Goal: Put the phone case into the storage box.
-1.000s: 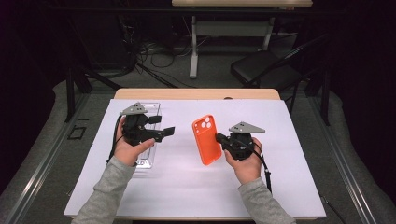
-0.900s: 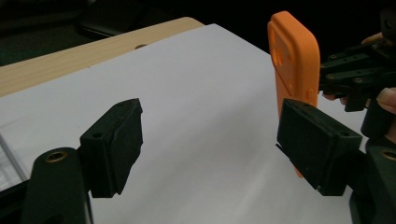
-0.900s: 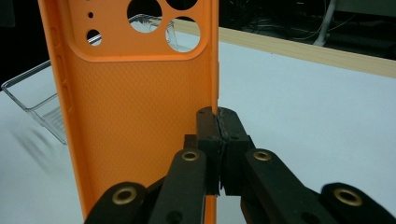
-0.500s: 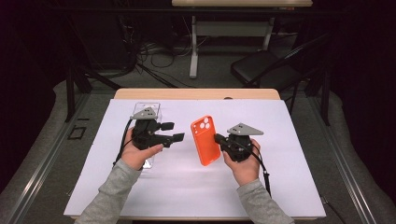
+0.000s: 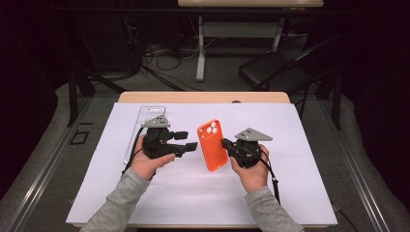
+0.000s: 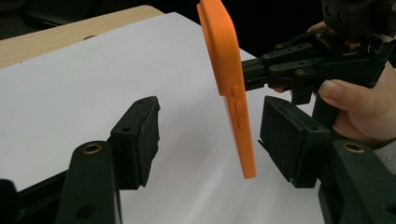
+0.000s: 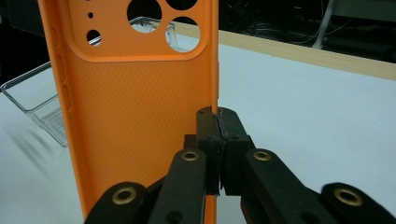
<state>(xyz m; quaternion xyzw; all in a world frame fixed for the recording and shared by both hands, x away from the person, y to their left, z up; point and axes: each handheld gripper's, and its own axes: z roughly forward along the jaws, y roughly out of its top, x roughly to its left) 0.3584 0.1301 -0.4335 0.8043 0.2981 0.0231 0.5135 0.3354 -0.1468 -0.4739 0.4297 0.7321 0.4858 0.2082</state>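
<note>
Left tool [image 6: 205, 140] moved in, closing — straddles orange case [image 6: 229, 84] edge untouched.

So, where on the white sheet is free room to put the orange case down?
Bare sheet runs right of the right gripper and along the near edge between the sleeves. The middle is crowded: orange case, left gripper, clear tray at left.

The left gripper [image 5: 191, 140] moves away from the clear case [image 5: 145, 121] toward the orange case [image 5: 212, 145], its jaws have just been closing, and that case's lower end now sits between its pads [image 6: 140, 140] without touching them.
</note>
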